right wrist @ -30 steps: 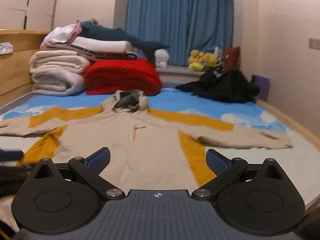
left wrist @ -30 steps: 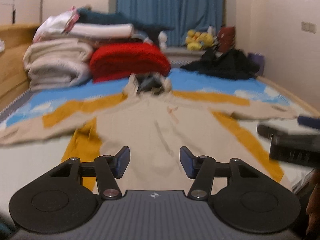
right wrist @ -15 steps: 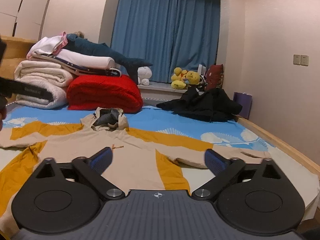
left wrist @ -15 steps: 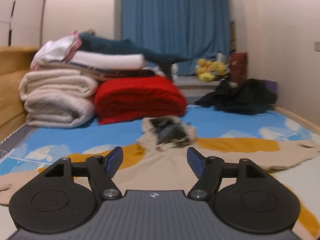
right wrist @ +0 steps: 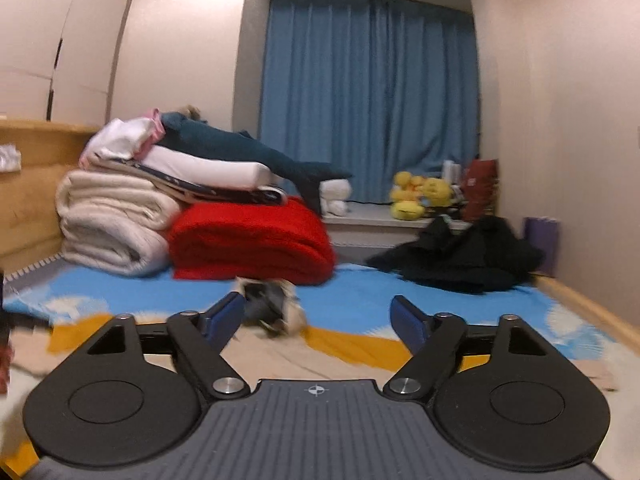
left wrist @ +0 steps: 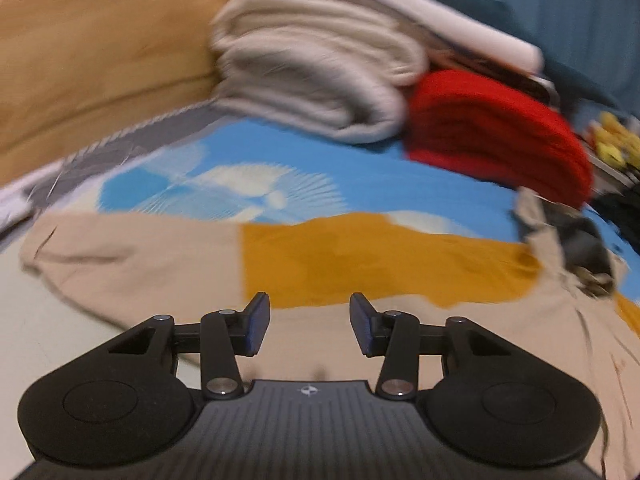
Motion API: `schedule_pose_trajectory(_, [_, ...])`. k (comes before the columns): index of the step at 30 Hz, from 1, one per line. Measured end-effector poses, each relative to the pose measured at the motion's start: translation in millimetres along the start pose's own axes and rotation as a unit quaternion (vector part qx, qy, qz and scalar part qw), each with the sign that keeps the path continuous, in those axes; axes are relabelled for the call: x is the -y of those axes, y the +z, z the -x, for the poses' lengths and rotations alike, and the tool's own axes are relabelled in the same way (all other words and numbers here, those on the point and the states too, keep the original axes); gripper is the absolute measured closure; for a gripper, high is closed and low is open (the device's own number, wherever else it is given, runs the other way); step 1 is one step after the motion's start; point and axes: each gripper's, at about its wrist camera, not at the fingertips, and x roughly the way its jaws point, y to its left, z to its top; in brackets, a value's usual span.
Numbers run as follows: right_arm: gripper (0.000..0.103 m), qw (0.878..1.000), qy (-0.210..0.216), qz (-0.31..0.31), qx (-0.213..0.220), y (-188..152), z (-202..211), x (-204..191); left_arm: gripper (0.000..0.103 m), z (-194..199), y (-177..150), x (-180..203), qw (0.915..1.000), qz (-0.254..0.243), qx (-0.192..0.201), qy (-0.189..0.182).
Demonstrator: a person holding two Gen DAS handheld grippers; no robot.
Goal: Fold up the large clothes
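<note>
The beige-and-mustard hoodie (left wrist: 400, 280) lies spread flat on the bed (left wrist: 360, 184), front up, sleeves stretched out sideways. From the left wrist view, the left sleeve (left wrist: 168, 256) runs across the frame, its long axis lying left to right, with the beige cuff end (left wrist: 44, 248) at far left, the mustard band in the middle and the hood (left wrist: 572, 248) off to the right. The left tongs (left wrist: 308, 320) hang just above the sleeve's near edge, jaws apart at a middling width and holding nothing; the sleeve passes crosswise under them, so the cuff lies to their left and the body to their right.

In the right wrist view, the hood (right wrist: 272, 312) sits just ahead, near the left finger, and the right tongs (right wrist: 316, 320) stand wide and empty over the chest and right shoulder. The right sleeve trails off toward the right edge, only partly in sight.

As I judge it, the left sleeve is the nearer target for the left tongs: a short move leftward along the sleeve's axis reaches the cuff, which could then be carried rightward across the body.
</note>
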Motion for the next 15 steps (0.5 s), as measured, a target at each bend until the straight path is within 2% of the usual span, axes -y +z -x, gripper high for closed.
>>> schedule_pose_trajectory(2, [0.043,1.0,0.024,-0.002,0.0,9.1,-32.9,-10.5,0.054,-4.0,-0.7,-29.7,0.9996,0.023,-0.008,0.014])
schedule_pose_trajectory(4, [0.067,0.999,0.05,0.001,0.001,13.2,-58.6,-19.4,0.054,-11.8,-3.3,-56.2,0.9983,0.051,-0.018,0.021])
schedule_pose_trajectory(6, [0.077,0.997,0.081,0.0,-0.001,11.4,-80.6,-24.1,0.054,-15.3,-6.8,-81.8,0.9961,0.079,-0.024,0.031])
schedule_pose_trajectory(9, [0.079,0.995,0.101,0.005,-0.003,-4.2,-100.8,-28.2,0.053,-23.3,-11.7,-117.8,0.9902,0.129,-0.032,0.042])
schedule_pose_trajectory(12, [0.078,0.993,0.098,0.006,-0.061,-21.6,-124.0,-32.1,0.05,-31.5,-15.4,-153.5,0.981,0.184,-0.036,0.051])
schedule_pose_trajectory(15, [0.078,0.989,0.115,-0.007,-0.092,-26.2,-142.1,-32.0,0.045,-43.1,-17.8,-184.9,0.9704,0.229,-0.038,0.066])
